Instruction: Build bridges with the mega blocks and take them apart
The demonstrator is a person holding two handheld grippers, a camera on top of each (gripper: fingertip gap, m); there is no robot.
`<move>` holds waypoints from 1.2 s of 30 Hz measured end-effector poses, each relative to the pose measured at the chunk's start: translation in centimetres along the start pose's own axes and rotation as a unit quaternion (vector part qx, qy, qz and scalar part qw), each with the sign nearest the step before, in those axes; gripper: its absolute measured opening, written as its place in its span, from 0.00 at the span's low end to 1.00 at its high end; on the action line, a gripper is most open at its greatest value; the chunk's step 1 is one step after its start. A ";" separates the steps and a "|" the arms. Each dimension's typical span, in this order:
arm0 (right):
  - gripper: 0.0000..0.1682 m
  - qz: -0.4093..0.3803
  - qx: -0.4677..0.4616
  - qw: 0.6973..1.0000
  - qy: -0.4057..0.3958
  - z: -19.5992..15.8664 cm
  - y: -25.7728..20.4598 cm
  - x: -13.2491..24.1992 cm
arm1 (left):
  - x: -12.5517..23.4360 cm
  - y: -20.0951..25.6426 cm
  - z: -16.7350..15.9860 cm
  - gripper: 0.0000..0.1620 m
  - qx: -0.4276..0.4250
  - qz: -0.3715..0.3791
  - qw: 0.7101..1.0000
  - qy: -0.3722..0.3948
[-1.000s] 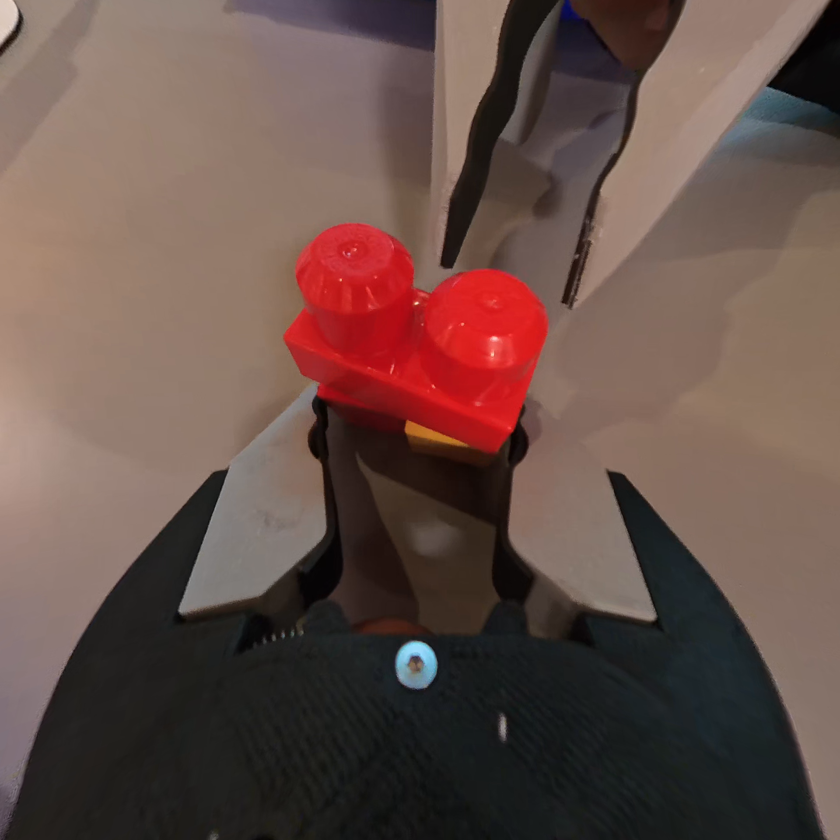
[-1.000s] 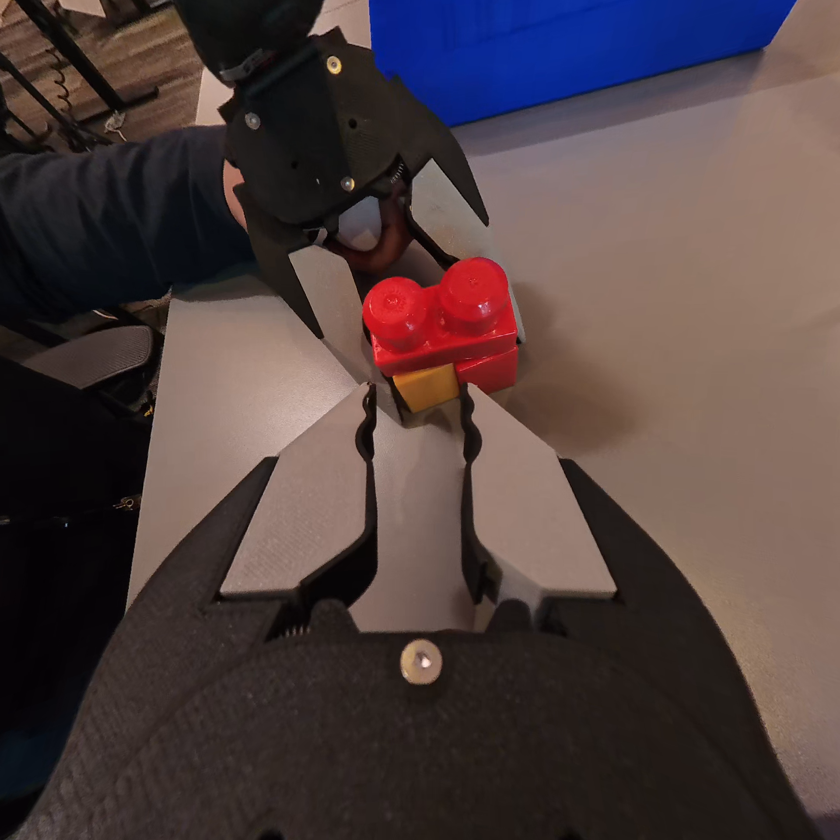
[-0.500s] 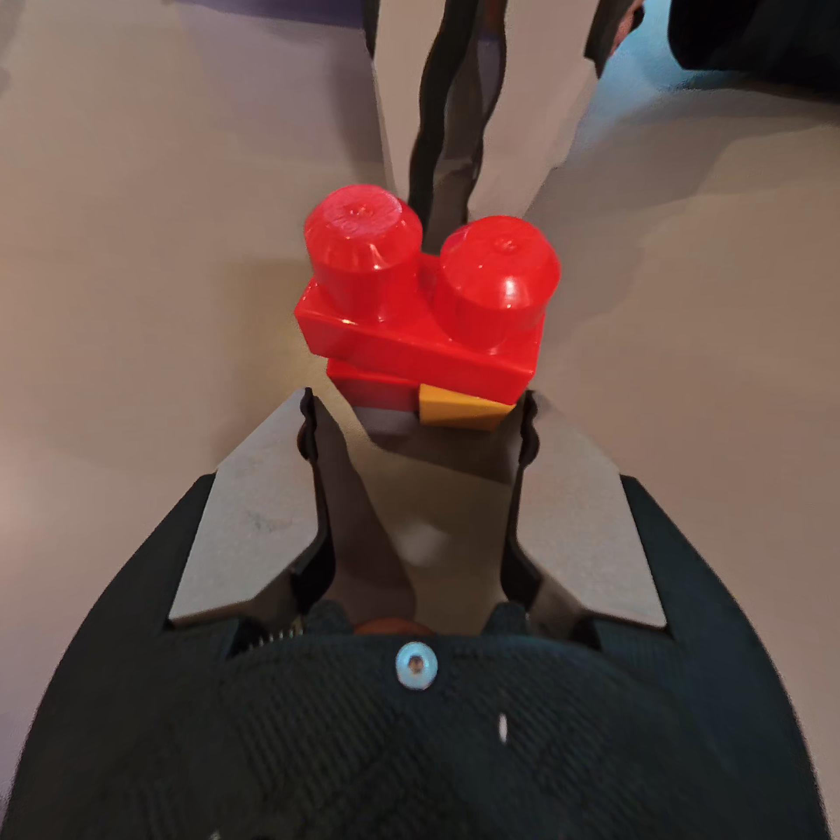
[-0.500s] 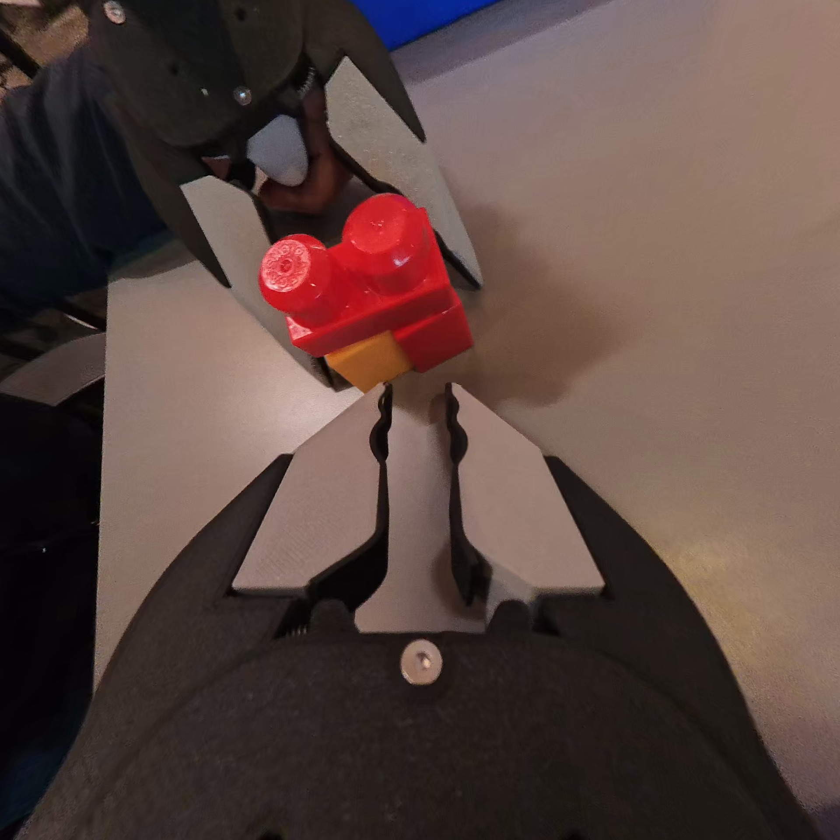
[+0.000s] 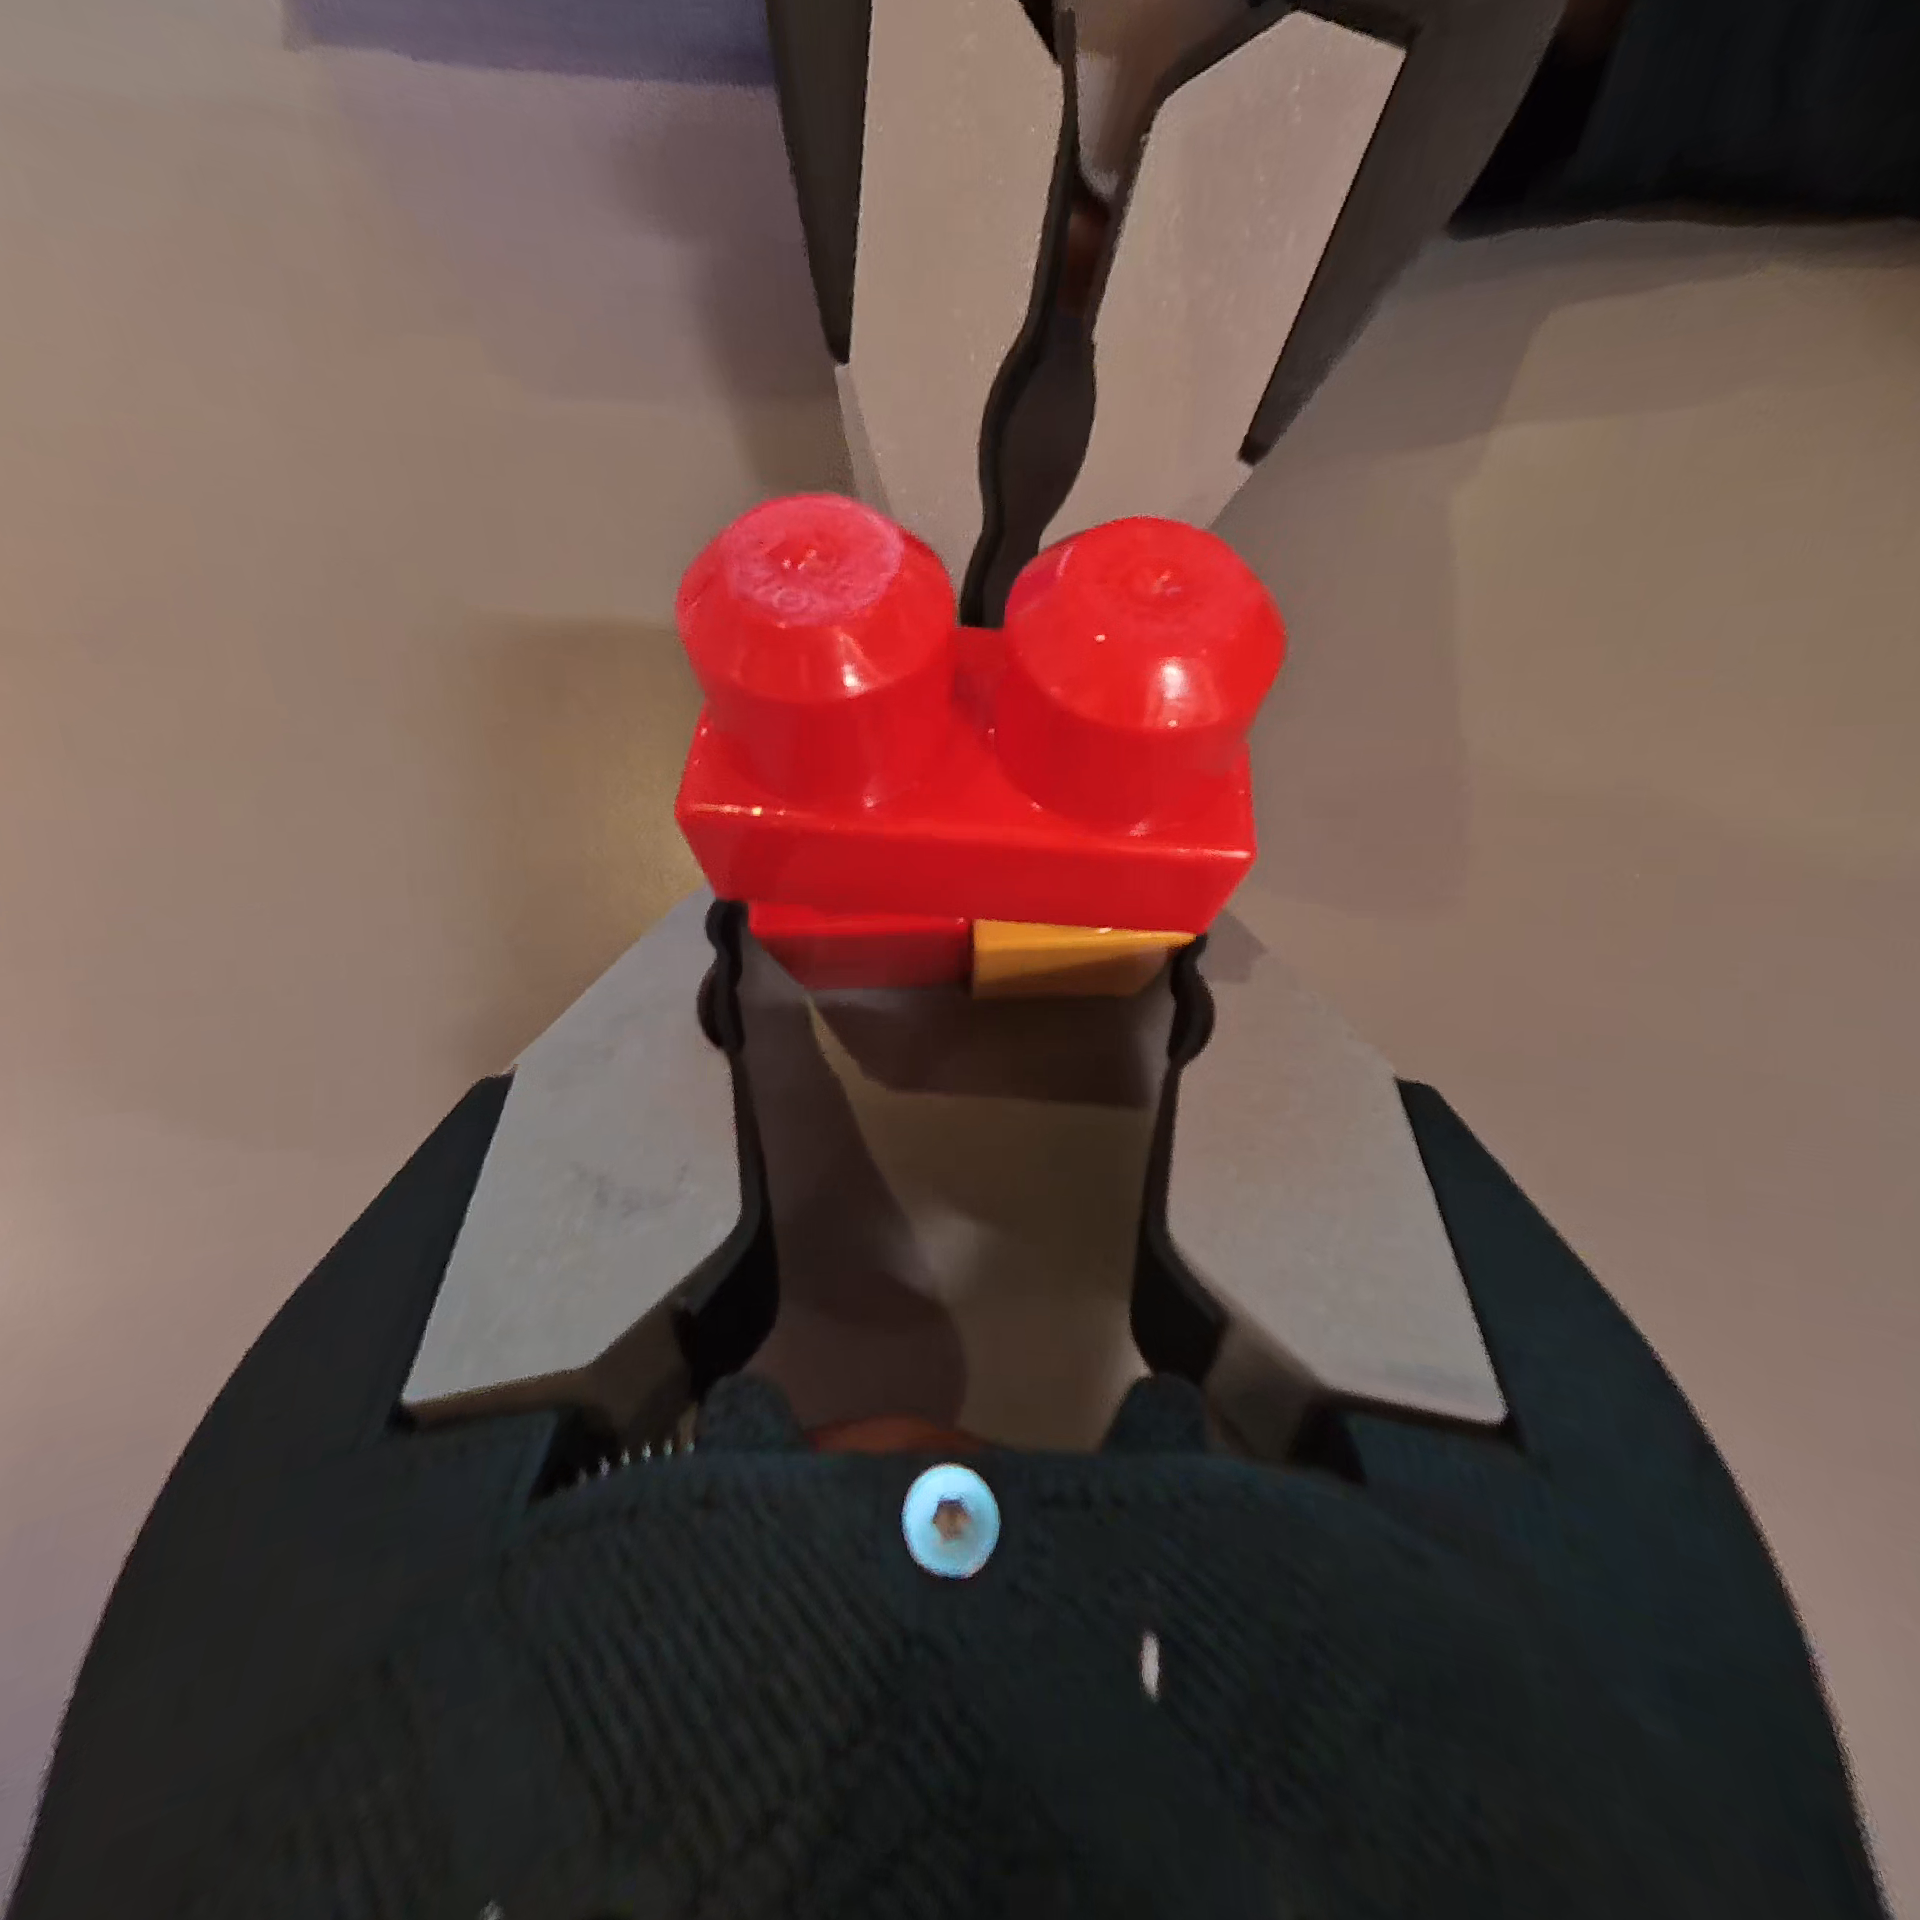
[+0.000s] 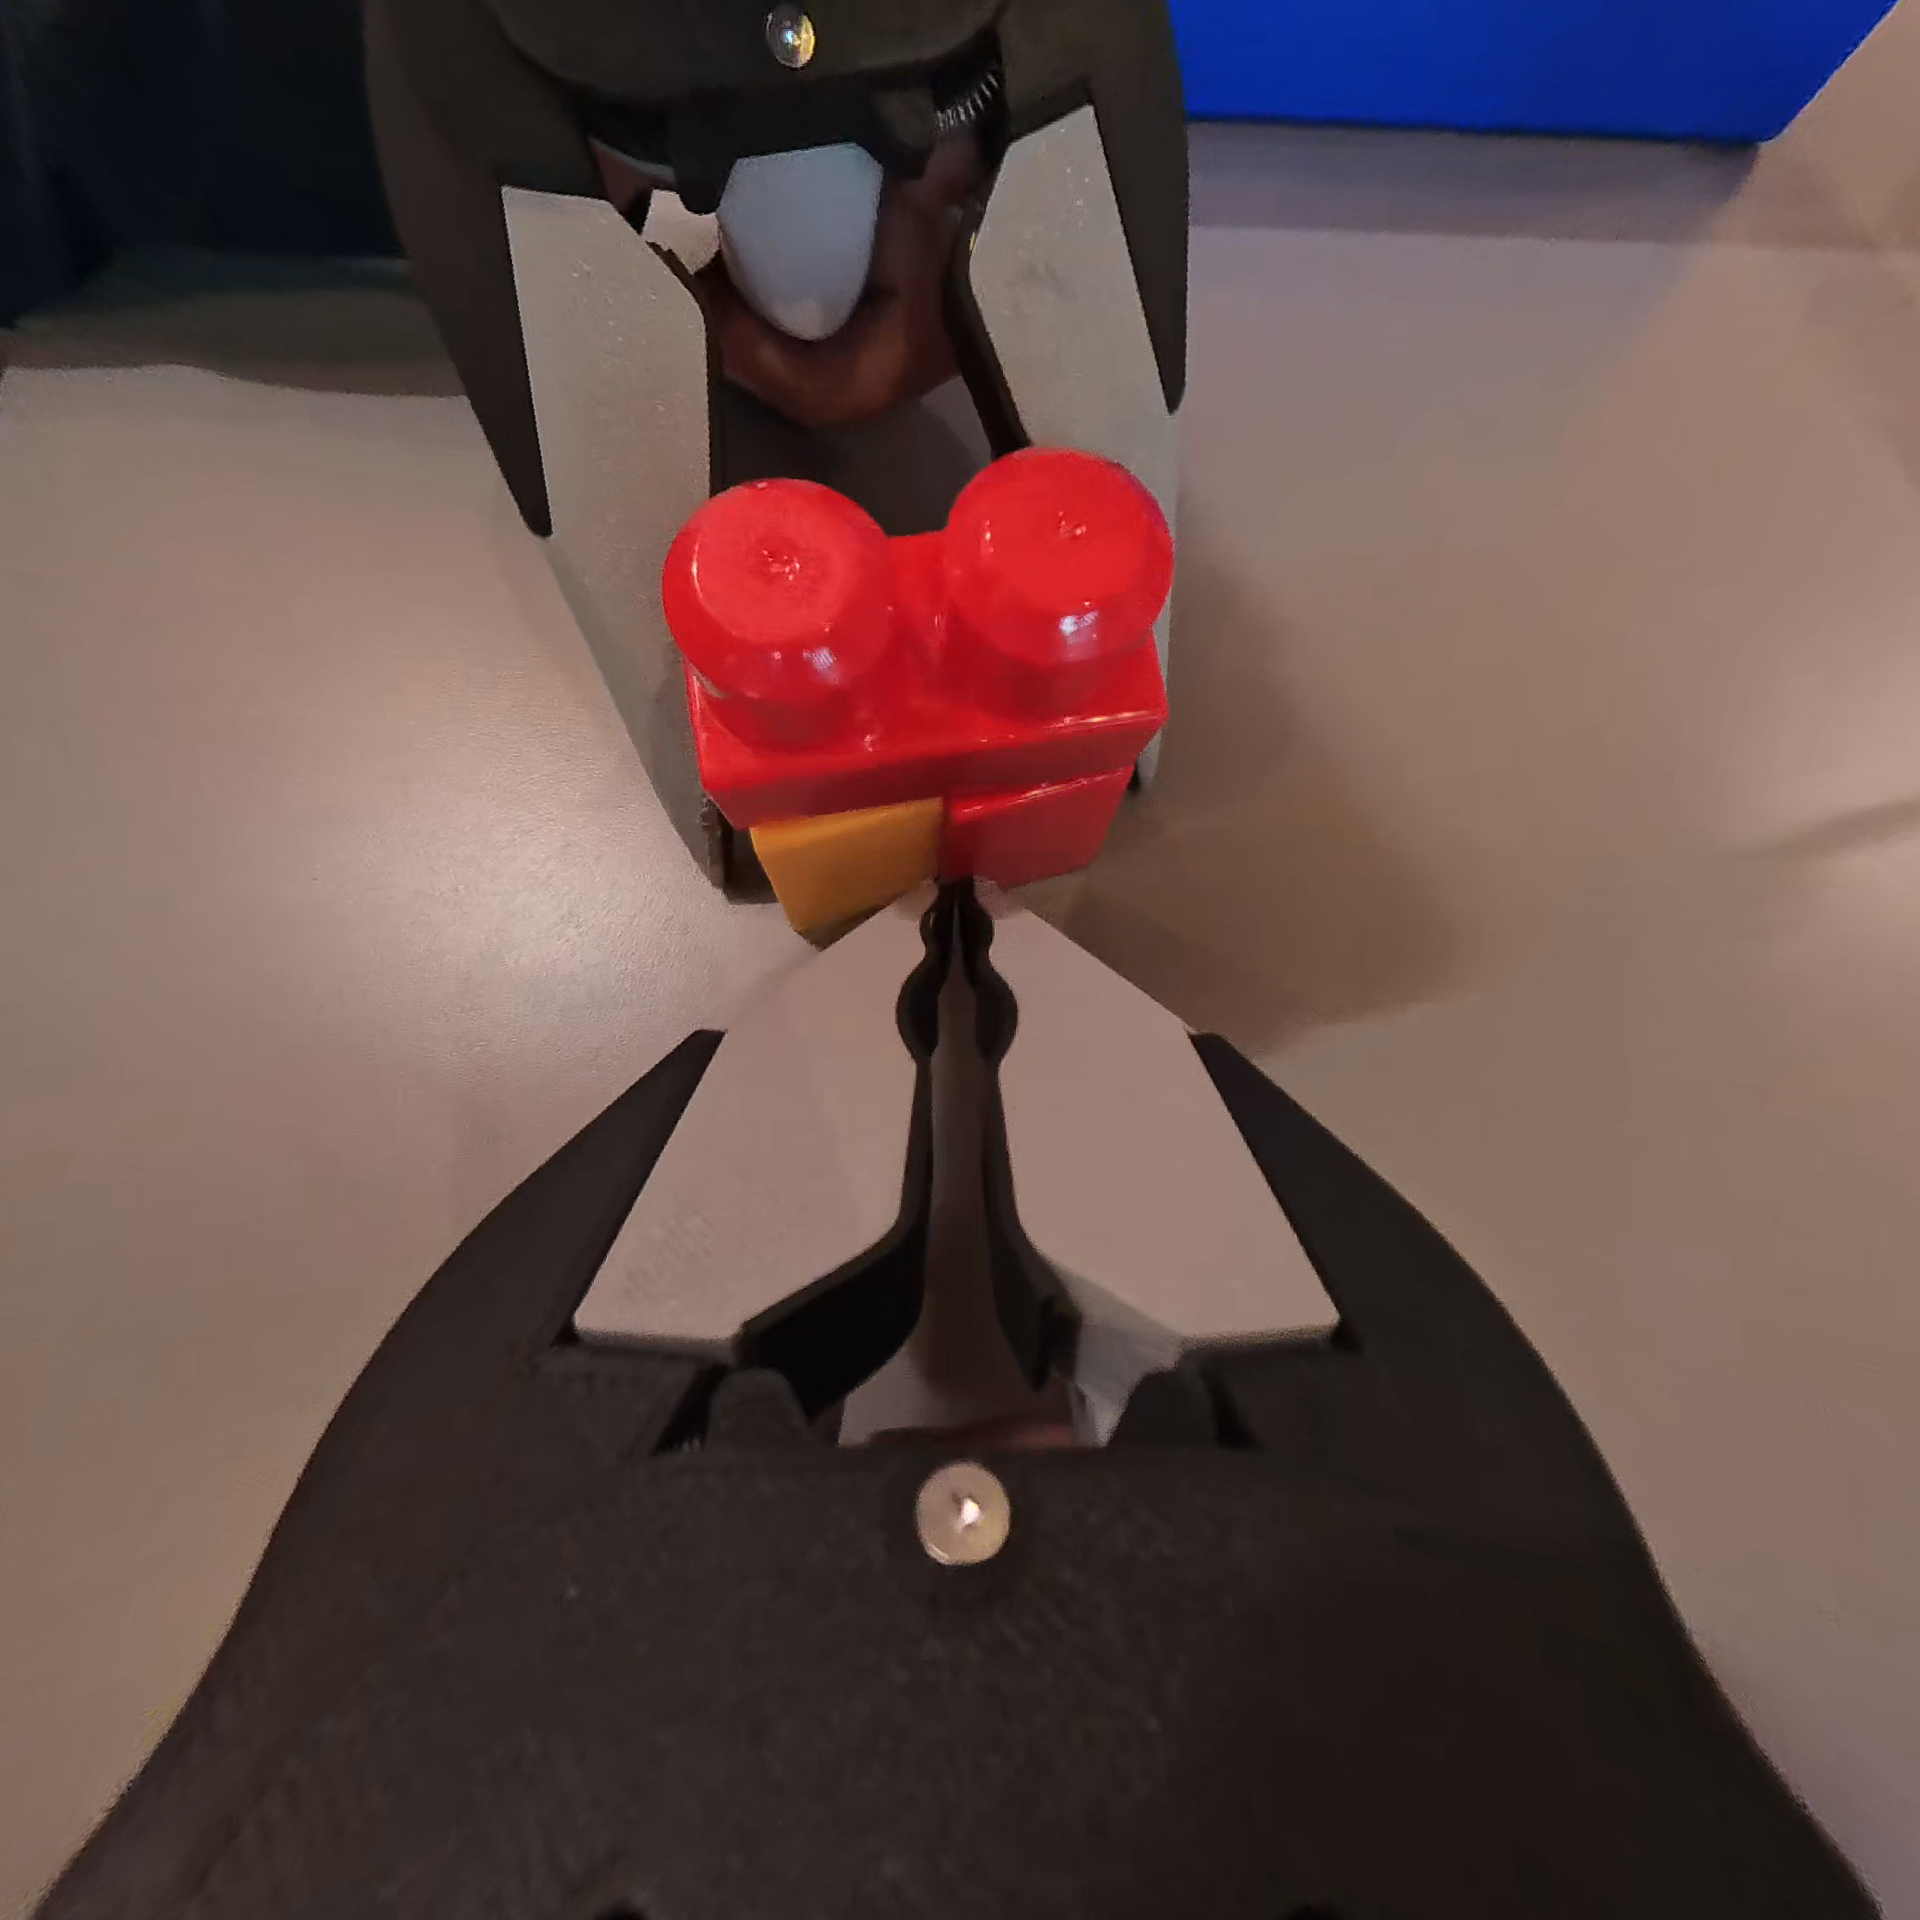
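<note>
Since a second ago, the right claw (image 6: 958, 914) has closed empty at the stack's base. Over the grey surface (image 5: 312, 623), the left claw (image 5: 956, 961) grips the small red block (image 5: 857, 945) and yellow block (image 5: 1070, 961) beneath the two-stud red block (image 5: 966, 821).

A glossy red two-stud block (image 5: 966, 831) is seen on top, with a smaller red block (image 5: 857, 948) and a mustard-yellow block (image 5: 1070, 961) beneath it. Pale grey fingers (image 5: 613, 1174) on black, ribbed-textured bodies are shown on both grippers. The table (image 5: 312, 623) is rendered beige-grey. A bright blue bin (image 6: 1507, 62) is glimpsed at one o'clock.
</note>
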State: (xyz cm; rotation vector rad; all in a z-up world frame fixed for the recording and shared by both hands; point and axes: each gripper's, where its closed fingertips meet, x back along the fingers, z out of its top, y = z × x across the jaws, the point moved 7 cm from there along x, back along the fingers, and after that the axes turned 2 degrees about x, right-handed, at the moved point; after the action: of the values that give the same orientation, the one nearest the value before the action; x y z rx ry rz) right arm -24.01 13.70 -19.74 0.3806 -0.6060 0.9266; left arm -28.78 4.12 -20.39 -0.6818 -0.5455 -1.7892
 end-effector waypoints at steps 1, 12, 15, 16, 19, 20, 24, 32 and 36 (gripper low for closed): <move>0.00 -0.001 -0.001 1.000 -0.001 0.1 0.0 -0.1 | 0.0 0.0 0.0 0.49 -0.001 -0.001 1.000 0.001; 0.00 -0.007 -0.007 1.000 -0.003 -0.2 0.2 0.2 | -0.4 0.2 0.5 0.47 0.004 0.015 1.000 0.006; 0.00 -0.006 -0.008 1.000 -0.003 -0.3 0.2 0.2 | -0.4 0.3 0.9 0.47 0.016 0.008 1.000 0.022; 0.00 -0.006 -0.006 1.000 -0.004 -0.2 0.1 0.1 | -0.3 0.4 1.1 0.46 0.021 0.001 0.999 0.030; 0.00 -0.007 -0.004 1.000 -0.009 -0.1 0.0 0.1 | -0.3 0.4 1.2 0.46 0.033 -0.007 0.999 0.034; 0.00 -0.007 -0.004 1.000 -0.010 -0.1 0.0 0.1 | -0.3 0.5 1.2 0.46 0.030 -0.005 0.999 0.035; 0.00 -0.018 -0.009 1.000 -0.011 0.0 0.1 0.2 | -0.3 0.4 1.3 0.46 0.035 0.013 0.998 0.041; 0.00 -0.016 -0.042 0.999 -0.012 -0.4 0.6 0.0 | -1.1 0.3 1.4 0.49 0.052 0.063 0.997 0.014; 0.00 -0.008 -0.036 0.999 -0.024 -0.6 0.3 -0.2 | -1.3 0.5 1.2 0.49 0.069 0.077 0.995 0.004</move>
State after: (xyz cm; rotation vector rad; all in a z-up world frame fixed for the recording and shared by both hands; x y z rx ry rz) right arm -24.22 14.05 -20.30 0.3430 -0.6781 0.8791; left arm -27.75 5.60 -20.37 -0.6050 -0.5901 -1.5942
